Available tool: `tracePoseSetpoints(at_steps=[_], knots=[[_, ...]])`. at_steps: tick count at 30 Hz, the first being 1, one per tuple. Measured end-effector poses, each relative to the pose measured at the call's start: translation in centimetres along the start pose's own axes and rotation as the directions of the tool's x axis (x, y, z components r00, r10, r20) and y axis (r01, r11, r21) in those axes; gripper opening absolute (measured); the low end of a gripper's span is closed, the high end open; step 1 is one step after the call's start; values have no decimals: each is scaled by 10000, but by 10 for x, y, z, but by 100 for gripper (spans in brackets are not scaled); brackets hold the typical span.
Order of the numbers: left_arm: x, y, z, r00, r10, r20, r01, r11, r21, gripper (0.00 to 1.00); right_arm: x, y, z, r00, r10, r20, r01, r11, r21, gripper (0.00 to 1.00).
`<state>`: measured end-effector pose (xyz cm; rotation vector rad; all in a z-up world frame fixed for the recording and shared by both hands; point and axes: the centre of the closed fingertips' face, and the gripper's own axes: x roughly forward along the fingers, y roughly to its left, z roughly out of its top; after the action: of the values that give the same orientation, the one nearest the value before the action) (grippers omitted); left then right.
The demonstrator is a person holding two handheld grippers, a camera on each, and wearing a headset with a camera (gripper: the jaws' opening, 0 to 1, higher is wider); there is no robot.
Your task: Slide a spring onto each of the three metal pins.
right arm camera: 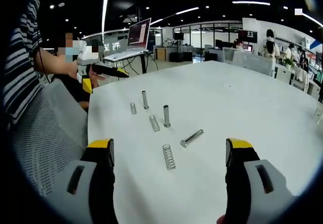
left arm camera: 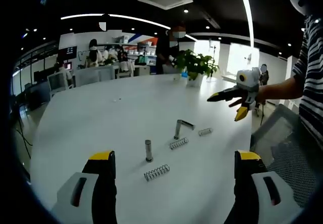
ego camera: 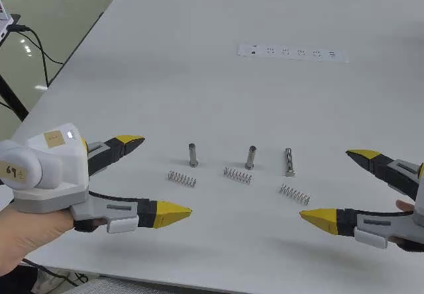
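Pins of grey metal sit in a row mid-table (ego camera: 199,75). The left pin (ego camera: 193,154) and middle pin (ego camera: 250,157) stand upright, while the right pin (ego camera: 289,162) lies flat, its long axis running 12 to 6 with the wider head at 6. At 6 o'clock of each pin lies a thin wire coil: left spring (ego camera: 181,178), middle spring (ego camera: 237,175) and right spring (ego camera: 294,194), each slanting 10 to 4. The left tool (ego camera: 165,173) at 9 o'clock and the right tool (ego camera: 324,184) at 3 o'clock are both released, jaws spread wide.
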<state>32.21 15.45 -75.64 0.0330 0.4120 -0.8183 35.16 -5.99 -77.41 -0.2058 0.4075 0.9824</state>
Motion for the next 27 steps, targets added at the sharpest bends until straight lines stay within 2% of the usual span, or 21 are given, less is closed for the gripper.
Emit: tracePoseSetpoints(at_steps=[27], knots=[[-6, 1, -3, 9999, 49, -138, -49, 10000, -4, 97, 1, -3, 2, 9999, -4, -106, 3, 9999, -133, 89]])
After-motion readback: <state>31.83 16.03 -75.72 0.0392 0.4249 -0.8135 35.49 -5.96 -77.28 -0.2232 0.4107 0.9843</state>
